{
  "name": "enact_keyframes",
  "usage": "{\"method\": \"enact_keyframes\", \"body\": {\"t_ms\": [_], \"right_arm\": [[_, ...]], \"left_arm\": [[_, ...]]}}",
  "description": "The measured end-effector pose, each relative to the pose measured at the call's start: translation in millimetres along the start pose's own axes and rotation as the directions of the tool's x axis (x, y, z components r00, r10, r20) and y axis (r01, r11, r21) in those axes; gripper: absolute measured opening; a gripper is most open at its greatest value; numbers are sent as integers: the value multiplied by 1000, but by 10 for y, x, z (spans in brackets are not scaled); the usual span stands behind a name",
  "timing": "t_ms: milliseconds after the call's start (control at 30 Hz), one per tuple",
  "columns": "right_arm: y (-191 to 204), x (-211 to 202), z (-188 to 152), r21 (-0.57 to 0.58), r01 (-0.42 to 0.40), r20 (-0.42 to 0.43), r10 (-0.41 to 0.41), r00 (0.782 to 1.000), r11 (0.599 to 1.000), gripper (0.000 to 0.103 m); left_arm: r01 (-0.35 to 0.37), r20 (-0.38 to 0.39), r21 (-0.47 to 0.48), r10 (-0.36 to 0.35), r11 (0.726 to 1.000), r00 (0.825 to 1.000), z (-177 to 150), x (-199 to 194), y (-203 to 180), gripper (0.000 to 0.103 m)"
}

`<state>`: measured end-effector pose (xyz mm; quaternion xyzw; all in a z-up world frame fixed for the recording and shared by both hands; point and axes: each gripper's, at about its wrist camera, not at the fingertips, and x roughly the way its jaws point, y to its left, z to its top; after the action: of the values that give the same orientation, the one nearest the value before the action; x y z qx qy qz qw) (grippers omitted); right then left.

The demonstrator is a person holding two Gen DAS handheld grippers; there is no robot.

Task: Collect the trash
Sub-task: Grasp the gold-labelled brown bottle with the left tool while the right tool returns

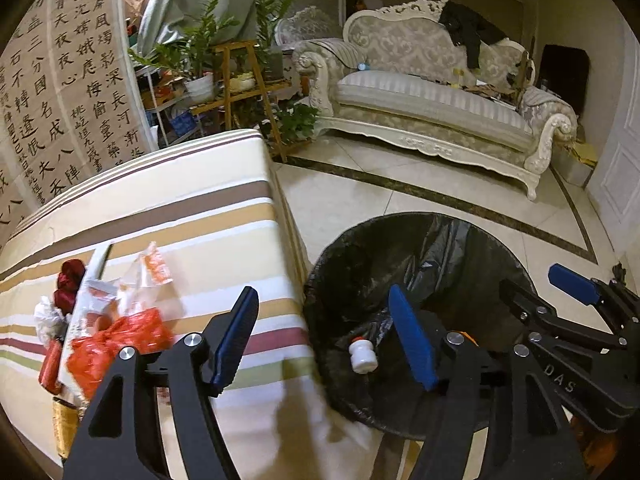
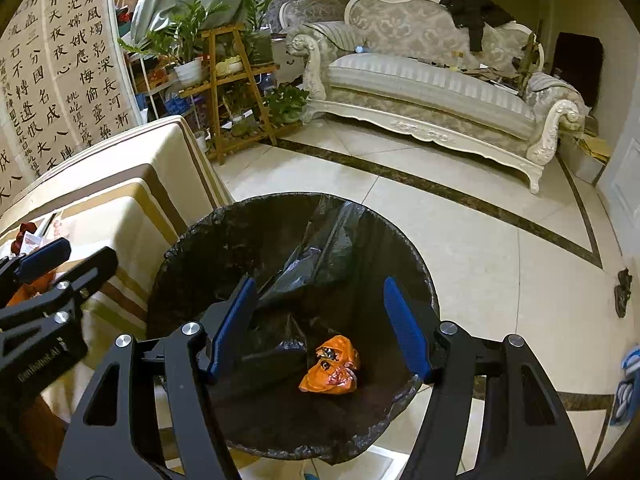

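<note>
The trash (image 1: 116,320), a heap of red and clear wrappers with crumpled paper, lies on the striped tabletop (image 1: 192,208) just left of the bin (image 1: 332,264). It looks light, soft and crinkly, likely slippery film; pinching a bunched red fold should hold best. The black-lined bin holds a small white bottle (image 1: 362,356) and an orange bag (image 2: 332,366). The left tool (image 1: 324,336) has its fingers apart and empty, at the bin's near edge. The right tool (image 2: 320,328), also apart and empty, hangs over the bin.
</note>
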<state>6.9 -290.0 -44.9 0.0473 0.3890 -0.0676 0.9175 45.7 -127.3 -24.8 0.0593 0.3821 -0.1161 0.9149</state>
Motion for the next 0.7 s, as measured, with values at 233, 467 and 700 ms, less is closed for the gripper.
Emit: {"method": "enact_keyframes", "body": {"t_ms": [233,467,700], "right_arm": [[85,-111,-29,10,-6,9,6,1000,1000,65],[280,-245,-89,-4,-34,16,34,999,999,65],[680,-361,-151,-56,-89,19,90,996,994,64]], "left_arm": [[-19,27,-35,20,999,999,-32,-206,243,66],[-63,37,-67,66,996,997,-182,-412,555,70],[-124,29,-132,129,983,991,-381,-586,1010,70]]}}
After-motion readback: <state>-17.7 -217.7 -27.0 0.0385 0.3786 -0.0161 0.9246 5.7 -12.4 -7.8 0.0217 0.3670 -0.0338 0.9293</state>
